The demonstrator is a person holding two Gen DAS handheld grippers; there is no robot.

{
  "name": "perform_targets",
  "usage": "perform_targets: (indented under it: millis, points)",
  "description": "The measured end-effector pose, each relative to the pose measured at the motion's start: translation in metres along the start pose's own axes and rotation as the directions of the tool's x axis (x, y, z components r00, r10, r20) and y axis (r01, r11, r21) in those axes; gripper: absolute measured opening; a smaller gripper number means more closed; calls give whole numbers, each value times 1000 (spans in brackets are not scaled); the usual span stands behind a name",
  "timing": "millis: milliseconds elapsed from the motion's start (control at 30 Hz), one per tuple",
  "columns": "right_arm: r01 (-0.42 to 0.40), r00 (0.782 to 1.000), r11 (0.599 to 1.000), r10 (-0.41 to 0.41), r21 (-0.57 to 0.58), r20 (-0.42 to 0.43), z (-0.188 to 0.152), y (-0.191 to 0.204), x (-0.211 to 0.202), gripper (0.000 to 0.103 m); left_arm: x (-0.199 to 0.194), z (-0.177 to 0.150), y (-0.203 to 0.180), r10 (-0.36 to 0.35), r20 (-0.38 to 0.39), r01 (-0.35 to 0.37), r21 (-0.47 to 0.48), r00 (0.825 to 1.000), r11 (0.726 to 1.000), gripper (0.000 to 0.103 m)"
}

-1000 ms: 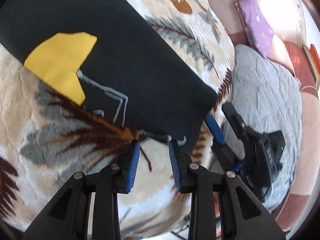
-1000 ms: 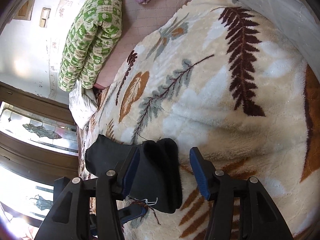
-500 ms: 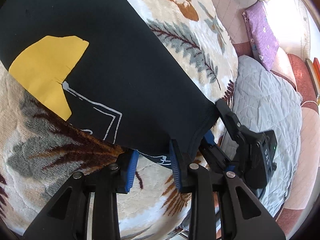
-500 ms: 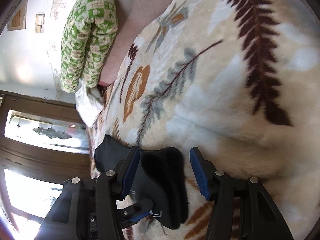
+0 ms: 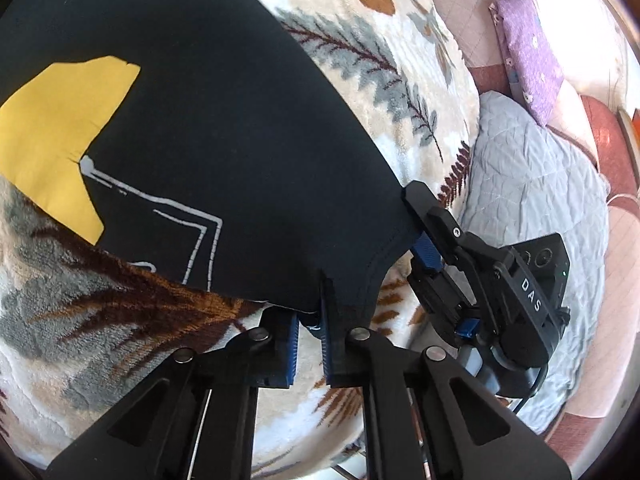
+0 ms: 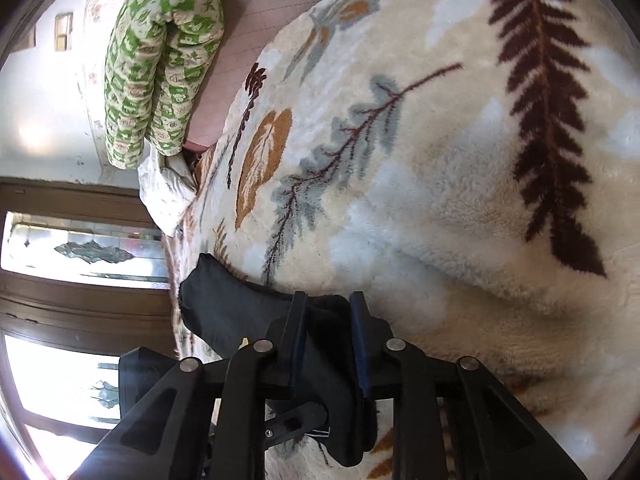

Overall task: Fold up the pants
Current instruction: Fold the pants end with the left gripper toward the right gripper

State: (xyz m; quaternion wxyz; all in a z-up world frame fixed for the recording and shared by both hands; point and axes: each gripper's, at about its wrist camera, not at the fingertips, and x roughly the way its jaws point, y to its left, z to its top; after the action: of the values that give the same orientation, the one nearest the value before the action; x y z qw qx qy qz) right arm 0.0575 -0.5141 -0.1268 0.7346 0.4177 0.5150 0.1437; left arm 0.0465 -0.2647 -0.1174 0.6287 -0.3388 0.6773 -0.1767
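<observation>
Pants (image 5: 208, 128) spread on the blanket (image 5: 384, 56) ahead of your left tongs (image 5: 308, 320), pinched shut on the hem, while your right tongs (image 6: 328, 340) are closing on its corner; next, judged: lift both together and fold.

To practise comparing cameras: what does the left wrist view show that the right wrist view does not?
Left wrist only: the yellow patch and white lines on the pants, a purple pillow, a grey quilt. Right wrist only: a green quilt, a window. Both: the leaf blanket and black pants in a claw.
</observation>
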Motion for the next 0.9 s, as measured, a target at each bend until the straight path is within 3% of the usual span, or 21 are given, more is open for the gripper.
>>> perform_targets:
  millis: [500,900]
  points:
    - [204,979,972,-205,-118,5,-5,79,-13,19,-42,12,10,-132,-24,131,-21,991,991,7]
    - [237,970,954,-244,-185,-19,-11,152,38,18,-91,49,64,-190,23,191,-125,982,974,7]
